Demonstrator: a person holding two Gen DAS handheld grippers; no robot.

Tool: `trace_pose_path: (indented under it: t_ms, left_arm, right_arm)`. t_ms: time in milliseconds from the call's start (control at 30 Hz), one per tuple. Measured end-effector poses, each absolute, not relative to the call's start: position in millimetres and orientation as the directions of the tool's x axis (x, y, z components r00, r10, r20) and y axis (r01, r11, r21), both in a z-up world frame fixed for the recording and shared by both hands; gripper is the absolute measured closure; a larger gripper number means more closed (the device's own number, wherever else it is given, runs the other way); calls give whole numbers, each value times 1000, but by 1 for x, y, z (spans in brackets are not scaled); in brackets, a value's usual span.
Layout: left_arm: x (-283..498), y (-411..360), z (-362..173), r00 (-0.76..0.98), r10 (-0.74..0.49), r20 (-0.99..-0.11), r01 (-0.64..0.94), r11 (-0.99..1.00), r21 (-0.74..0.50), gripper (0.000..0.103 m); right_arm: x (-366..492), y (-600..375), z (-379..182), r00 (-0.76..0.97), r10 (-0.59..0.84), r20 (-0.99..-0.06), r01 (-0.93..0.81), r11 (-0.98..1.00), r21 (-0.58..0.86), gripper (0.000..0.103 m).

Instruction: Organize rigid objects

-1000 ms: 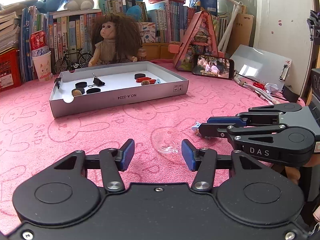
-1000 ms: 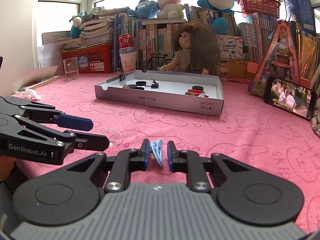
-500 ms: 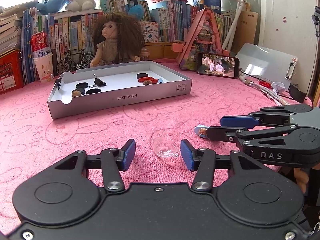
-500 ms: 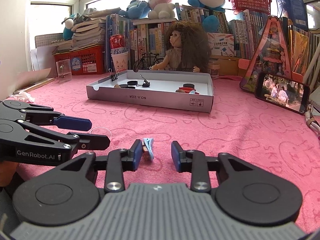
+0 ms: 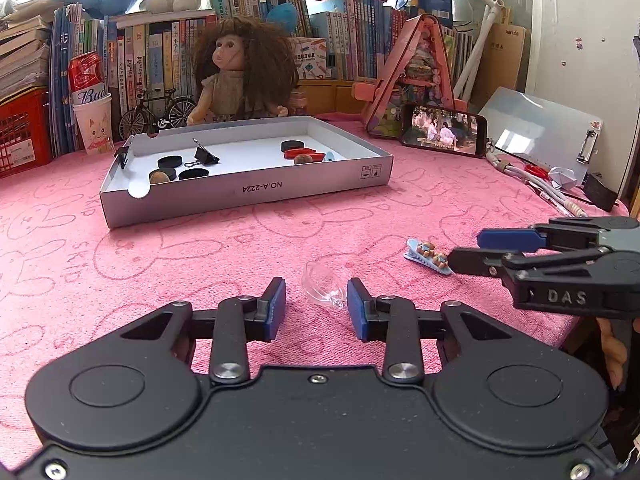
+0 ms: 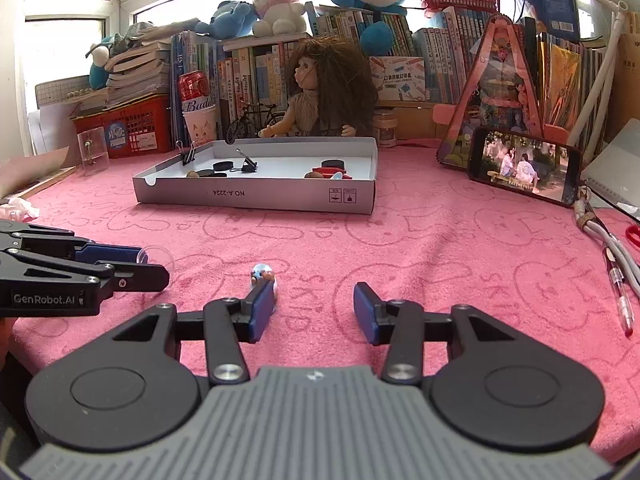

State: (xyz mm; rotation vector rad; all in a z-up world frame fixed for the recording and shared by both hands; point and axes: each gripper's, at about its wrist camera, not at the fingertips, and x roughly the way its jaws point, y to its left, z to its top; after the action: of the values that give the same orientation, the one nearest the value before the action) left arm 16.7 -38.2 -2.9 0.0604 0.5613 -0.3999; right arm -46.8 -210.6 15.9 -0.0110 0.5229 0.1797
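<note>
A clear plastic dome piece lies on the pink cloth between the open fingers of my left gripper, nearer the right finger. A light blue hair clip with small bears lies on the cloth just off the fingertips of my right gripper. In the right wrist view the clip sits at the tip of the left finger of my open, empty right gripper. The white shallow box farther back holds black discs, binder clips and red pieces.
A doll, a toy bicycle, a cup with a can and books stand behind the box. A phone leans at the right. Cables, a pen and scissors lie at the right edge.
My right gripper opened wide and let go of the hair clip, which now lies on the cloth. It pulled back a little. My left gripper stayed open around the clear dome.
</note>
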Motion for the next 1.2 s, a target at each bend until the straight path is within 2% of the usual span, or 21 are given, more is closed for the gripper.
trace_pose_path:
  t_ms: [400, 500, 633, 1067, 1133, 1200]
  left_arm:
    - [13, -37, -4, 775, -349, -527, 382, 923, -49, 71]
    - [13, -37, -4, 777, -344, -527, 377, 925, -48, 71]
    - [14, -37, -5, 781, -335, -527, 370, 928, -43, 71]
    - [19, -40, -4, 784, -335, -523, 364, 930, -50, 72]
    - [19, -40, -4, 784, -332, -525, 363, 931, -46, 77]
    - [20, -40, -4, 787, -326, -524, 354, 934, -50, 77]
  right_arm:
    - [-44, -216, 15, 857, 100, -506, -117, 993, -2, 40]
    - [-49, -217, 18, 861, 157, -485, -152, 987, 49, 39]
    - [-50, -204, 19, 849, 195, -492, -208, 978, 28, 36]
    - [-32, -194, 16, 832, 219, -510, -213, 974, 71, 36]
    - [-32, -190, 15, 831, 222, -510, -221, 973, 64, 49]
    - [-32, -186, 15, 832, 218, -510, -225, 973, 49, 60]
